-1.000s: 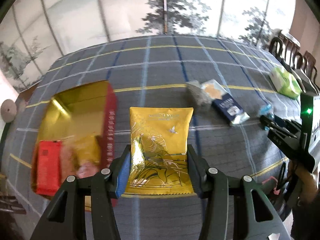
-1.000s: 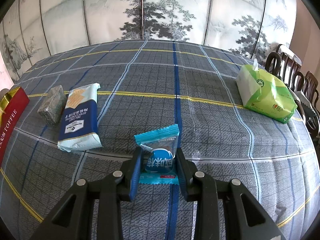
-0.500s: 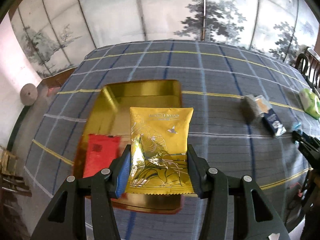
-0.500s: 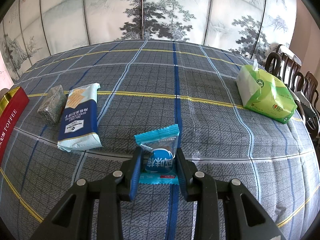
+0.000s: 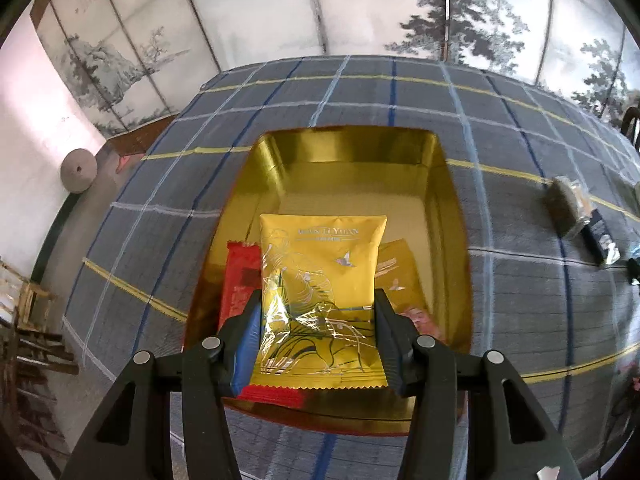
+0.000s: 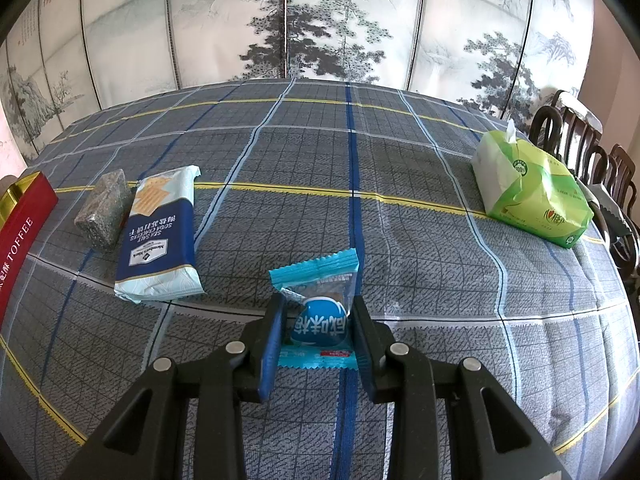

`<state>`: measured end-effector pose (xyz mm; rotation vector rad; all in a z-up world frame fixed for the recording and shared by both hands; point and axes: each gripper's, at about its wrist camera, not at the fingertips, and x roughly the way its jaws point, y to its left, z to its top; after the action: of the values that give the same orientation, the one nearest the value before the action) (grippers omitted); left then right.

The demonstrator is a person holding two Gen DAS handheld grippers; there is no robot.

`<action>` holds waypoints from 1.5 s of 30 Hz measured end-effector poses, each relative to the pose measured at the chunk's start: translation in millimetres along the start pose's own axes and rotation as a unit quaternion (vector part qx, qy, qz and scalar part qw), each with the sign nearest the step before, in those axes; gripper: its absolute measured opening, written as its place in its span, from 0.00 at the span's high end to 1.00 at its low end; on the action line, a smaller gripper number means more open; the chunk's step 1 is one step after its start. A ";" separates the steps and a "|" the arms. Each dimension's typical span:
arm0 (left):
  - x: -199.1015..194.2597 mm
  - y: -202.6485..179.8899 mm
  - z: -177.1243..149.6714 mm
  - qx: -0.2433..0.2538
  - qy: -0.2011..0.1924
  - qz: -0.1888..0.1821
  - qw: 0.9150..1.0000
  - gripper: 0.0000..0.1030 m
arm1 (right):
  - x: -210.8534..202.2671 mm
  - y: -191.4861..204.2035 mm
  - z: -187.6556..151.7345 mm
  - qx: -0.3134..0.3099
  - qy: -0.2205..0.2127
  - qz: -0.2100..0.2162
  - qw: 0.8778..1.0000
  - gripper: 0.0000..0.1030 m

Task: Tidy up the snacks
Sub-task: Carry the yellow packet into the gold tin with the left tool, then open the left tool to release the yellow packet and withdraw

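Observation:
My left gripper is shut on a yellow snack packet and holds it above the open gold-lined tin. A red packet and an orange-gold packet lie in the tin under it. My right gripper is shut on a small blue-wrapped snack at the tablecloth. A blue and white cracker pack and a dark grey block snack lie to its left. The tin's red side shows at the far left.
A green tissue pack lies at the right of the checked tablecloth. Dark wooden chairs stand beyond the right edge. A painted folding screen stands behind the table. The cracker pack and grey block also show in the left wrist view.
My left gripper has carried the yellow packet leftward from beside the tin to above its inside. My right gripper has stayed still on the blue snack.

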<state>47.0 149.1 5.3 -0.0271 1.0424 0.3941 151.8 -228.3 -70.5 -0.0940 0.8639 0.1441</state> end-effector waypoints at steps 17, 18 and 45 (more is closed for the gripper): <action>19.3 14.6 -7.3 0.005 0.004 0.019 1.000 0.53 | -2.4 2.7 -0.7 -0.004 0.000 -0.004 1.000 0.68; 18.8 14.7 -7.6 0.006 0.003 0.020 1.000 0.53 | -2.3 1.8 -0.4 -0.004 0.000 -0.005 1.000 0.68; -3.7 25.7 -8.9 0.000 -0.014 -0.006 1.000 0.26 | -8.1 1.4 -2.9 0.004 0.000 -0.016 1.000 0.70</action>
<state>29.5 170.0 8.1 -0.0272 1.0151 0.3830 144.2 -228.0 -66.2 -0.0996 0.8621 0.1101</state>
